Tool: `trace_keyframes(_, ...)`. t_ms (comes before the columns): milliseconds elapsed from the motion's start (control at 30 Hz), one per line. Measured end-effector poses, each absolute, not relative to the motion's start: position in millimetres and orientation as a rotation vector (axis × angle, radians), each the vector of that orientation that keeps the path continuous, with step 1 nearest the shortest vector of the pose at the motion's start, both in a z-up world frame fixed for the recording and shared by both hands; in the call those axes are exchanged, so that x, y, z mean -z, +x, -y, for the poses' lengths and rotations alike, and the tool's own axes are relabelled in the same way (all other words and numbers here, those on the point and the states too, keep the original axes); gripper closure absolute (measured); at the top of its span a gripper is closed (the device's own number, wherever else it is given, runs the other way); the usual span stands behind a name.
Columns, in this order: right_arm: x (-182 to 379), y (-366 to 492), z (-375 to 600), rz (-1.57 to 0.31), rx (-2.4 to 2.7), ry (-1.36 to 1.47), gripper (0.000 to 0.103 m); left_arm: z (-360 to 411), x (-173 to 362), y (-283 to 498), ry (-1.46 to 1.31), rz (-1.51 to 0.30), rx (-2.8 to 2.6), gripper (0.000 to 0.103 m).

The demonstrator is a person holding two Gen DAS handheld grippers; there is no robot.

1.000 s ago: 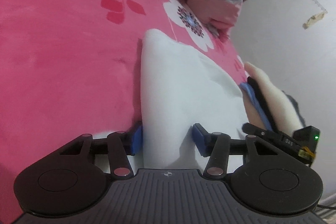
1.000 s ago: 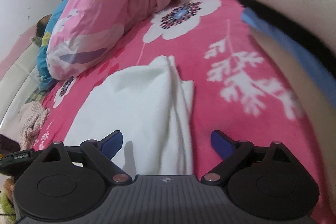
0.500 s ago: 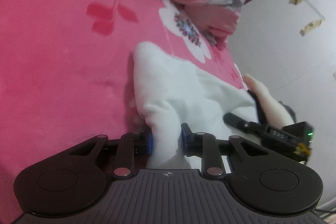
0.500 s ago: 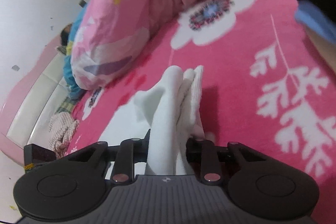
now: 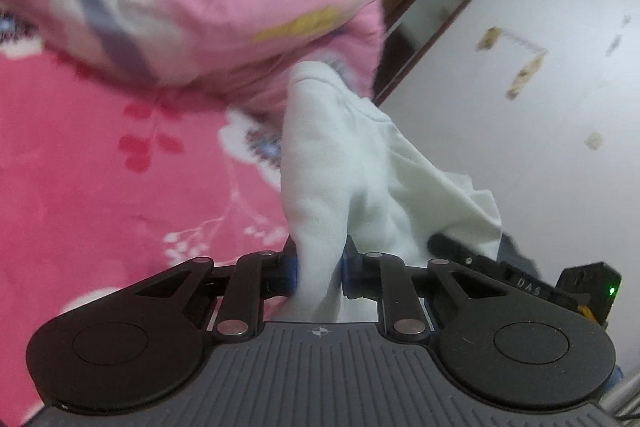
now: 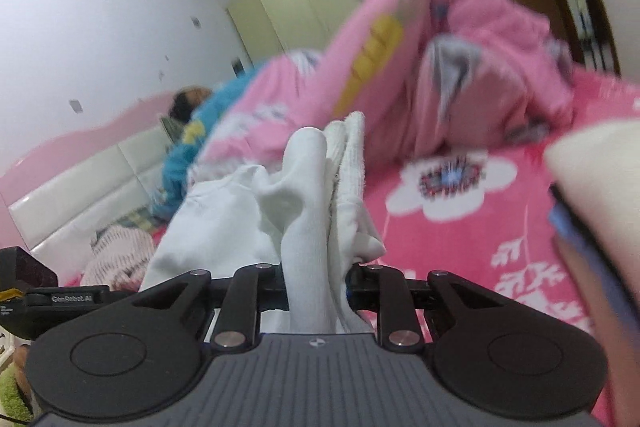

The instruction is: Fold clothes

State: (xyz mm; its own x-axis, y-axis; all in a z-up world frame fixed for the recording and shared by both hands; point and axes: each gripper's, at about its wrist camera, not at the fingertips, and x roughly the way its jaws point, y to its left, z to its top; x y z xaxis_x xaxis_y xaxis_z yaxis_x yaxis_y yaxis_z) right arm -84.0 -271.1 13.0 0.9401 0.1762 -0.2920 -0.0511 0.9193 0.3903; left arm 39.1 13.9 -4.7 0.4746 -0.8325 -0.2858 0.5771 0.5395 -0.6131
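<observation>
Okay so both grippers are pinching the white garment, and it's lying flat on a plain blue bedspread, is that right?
Not quite. Both the left gripper and the right gripper pinch the white garment, their jaws closing on it, but it is bunched and raised, not flat, as both wrist views show. The bedspread is pink with flowers, not plain blue.

White soft knit garment (image 5: 332,163), bunched and creased, lifted off the pink floral bedspread (image 5: 80,187). One gathered fold stands upright in each wrist view, cloth sagging between them; ribbed edge (image 6: 352,163) shows on right fold.
</observation>
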Motion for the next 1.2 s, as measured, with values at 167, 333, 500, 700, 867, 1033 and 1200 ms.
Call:
trace_keyframes(167, -52, -145, 261, -0.198, -0.086, 0.315, 0.079, -10, -34, -7, -0.458, -0.503, 0.993, 0.086)
trace_keyframes(333, -98, -195, 283, -0.069, -0.039, 0.232, 0.079, 27, -82, -26, -0.421, -0.442, 1.122, 0.086)
trace_keyframes(500, -150, -221, 337, 0.002, 0.006, 0.172, 0.079, 90, -120, -30, -0.404, -0.386, 1.231, 0.086)
trace_keyframes(700, -193, -234, 410, 0.007, 0.095, 0.117, 0.079, 169, -136, -34, -0.379, -0.369, 1.339, 0.086)
trace_keyframes(867, -206, -228, 459, -0.042, 0.134, 0.09, 0.079, 218, -128, -28, -0.384, -0.414, 1.377, 0.086)
trace_keyframes(1033, -203, -191, 503, -0.137, 0.119, 0.076, 0.079, 253, -109, -6, -0.386, -0.495, 1.362, 0.086)
trace_keyframes(1200, -176, -124, 546, -0.265, 0.054, 0.117, 0.079, 281, -78, 31, -0.393, -0.594, 1.296, 0.086)
